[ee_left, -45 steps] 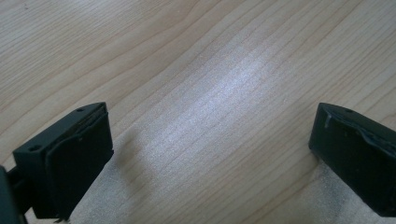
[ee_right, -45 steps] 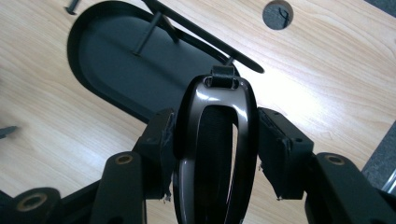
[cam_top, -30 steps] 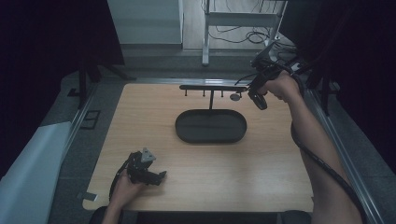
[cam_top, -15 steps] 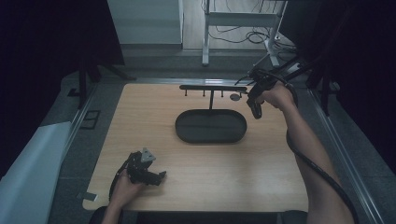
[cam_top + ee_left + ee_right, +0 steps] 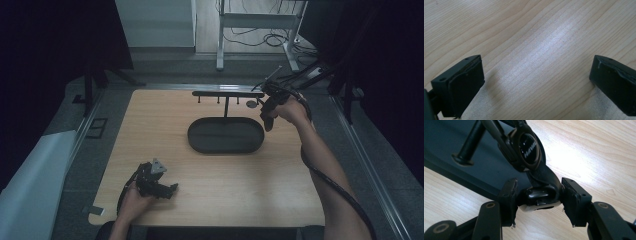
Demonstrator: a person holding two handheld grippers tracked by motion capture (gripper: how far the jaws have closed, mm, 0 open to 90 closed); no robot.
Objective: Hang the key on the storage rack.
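The left hand-held gripper point(image 5: 170, 188) rests spread on the table point(image 5: 160, 125) at the near edge. Farther off, the right hand-held gripper point(image 5: 539, 203) pinches the clasp of a watch point(image 5: 526, 147) over the dark tray's point(image 5: 200, 145) right end. Lower it slowly, keeping the strap clear of the stand point(image 5: 226, 94), and release only once it rests.

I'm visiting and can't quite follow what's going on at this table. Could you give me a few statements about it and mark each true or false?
1. The right gripper is shut on a wristwatch, clamping its strap. True.
2. The left gripper holds a cup. False: its jaws are open over bare wood.
3. A dark oval tray lies on the table. True.
4. The watch lies flat inside the tray. False: it is held in the jaws beside the tray.
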